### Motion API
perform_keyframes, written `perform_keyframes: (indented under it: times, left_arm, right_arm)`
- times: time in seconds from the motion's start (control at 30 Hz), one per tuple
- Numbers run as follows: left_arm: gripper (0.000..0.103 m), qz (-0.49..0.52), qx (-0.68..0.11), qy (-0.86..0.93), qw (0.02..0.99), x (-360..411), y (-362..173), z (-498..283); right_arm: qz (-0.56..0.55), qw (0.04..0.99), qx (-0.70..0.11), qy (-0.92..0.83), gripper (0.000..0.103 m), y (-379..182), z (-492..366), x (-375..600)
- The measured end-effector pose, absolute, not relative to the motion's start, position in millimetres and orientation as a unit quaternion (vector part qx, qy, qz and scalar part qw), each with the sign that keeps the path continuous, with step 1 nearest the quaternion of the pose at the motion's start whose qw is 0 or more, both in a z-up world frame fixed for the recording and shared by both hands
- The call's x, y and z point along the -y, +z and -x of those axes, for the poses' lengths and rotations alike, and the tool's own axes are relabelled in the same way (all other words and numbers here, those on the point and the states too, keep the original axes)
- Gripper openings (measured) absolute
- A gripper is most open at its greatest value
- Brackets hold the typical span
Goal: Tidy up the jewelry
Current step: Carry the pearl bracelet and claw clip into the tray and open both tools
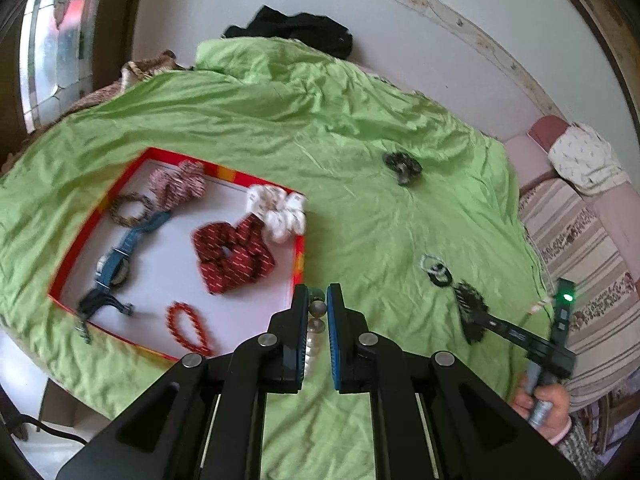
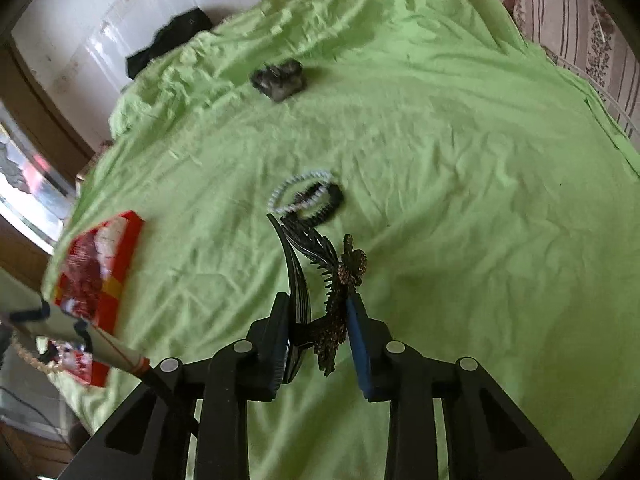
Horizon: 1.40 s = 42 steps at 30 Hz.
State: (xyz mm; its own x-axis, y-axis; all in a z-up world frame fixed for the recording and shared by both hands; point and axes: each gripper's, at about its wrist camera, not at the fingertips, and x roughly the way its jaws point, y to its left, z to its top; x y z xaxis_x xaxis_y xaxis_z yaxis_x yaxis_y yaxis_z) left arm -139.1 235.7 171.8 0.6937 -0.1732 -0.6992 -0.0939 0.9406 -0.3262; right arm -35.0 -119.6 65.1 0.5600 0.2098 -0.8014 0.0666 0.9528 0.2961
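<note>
My left gripper is shut on a string of pearl beads, just off the near right corner of the red box. The box's white floor holds a red scrunchie, a white scrunchie, a pink one, a blue watch and a red bead bracelet. My right gripper is shut on a black hair clip with a bronze butterfly, low over the green sheet. In the left wrist view that clip hangs at the right gripper's tip.
A pearl bracelet with a black hair tie lies just beyond the clip. A dark hair claw sits farther back. A black cloth lies by the wall. A striped cushion borders the sheet's right edge. A hand grips the right handle.
</note>
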Motion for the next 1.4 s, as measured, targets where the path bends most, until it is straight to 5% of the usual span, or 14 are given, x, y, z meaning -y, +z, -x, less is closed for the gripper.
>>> perform_keyframes:
  times: [0.03, 0.37, 0.4, 0.47, 0.5, 0.53, 0.83, 0.87, 0.9, 0.93, 1.4]
  left_arm:
    - [0.009, 0.173, -0.389, -0.016, 0.905, -241.0, 172.7, 140.4]
    - [0.009, 0.205, -0.396, 0.016, 0.895, -278.0, 160.7, 151.6]
    - [0.009, 0.207, -0.396, 0.015, 0.895, -279.4, 160.0, 152.4]
    - [0.009, 0.21, -0.397, 0.014, 0.894, -282.0, 158.4, 154.7]
    - [0.009, 0.21, -0.397, 0.013, 0.894, -282.0, 158.1, 155.4]
    - [0.009, 0.21, -0.397, 0.012, 0.894, -282.5, 157.3, 156.6]
    - [0.009, 0.213, -0.409, 0.013, 0.887, -282.2, 144.1, 152.6]
    - [0.009, 0.211, -0.409, 0.012, 0.888, -281.6, 145.1, 153.1]
    - [0.009, 0.21, -0.407, 0.012, 0.889, -281.4, 146.2, 154.0]
    - [0.009, 0.208, -0.405, 0.013, 0.89, -281.6, 148.2, 155.1]
    - [0.009, 0.215, -0.406, 0.01, 0.888, -310.3, 164.7, 119.6]
  right_arm:
    - [-0.148, 0.872, -0.464, 0.049, 0.006, 71.2, 37.1, 116.6]
    - [-0.092, 0.89, -0.429, 0.127, 0.002, 119.3, 47.9, 49.6]
    - [-0.091, 0.89, -0.429, 0.124, 0.006, 118.8, 46.7, 48.7]
    - [-0.103, 0.887, -0.437, 0.105, 0.043, 111.1, 43.4, 59.2]
    - [-0.114, 0.886, -0.439, 0.092, 0.074, 106.3, 42.5, 67.4]
    - [-0.128, 0.888, -0.435, 0.072, 0.081, 100.6, 44.0, 79.9]
    - [-0.077, 0.859, -0.505, 0.036, 0.079, 37.9, 35.0, 92.5]
    - [-0.069, 0.858, -0.508, 0.031, 0.075, 31.3, 33.2, 91.2]
    - [-0.064, 0.857, -0.511, 0.029, 0.049, 26.8, 31.6, 90.7]
    - [-0.059, 0.853, -0.518, 0.025, 0.035, 22.9, 29.8, 91.0]
    - [-0.104, 0.876, -0.454, 0.127, 0.034, 100.9, 47.4, 56.9]
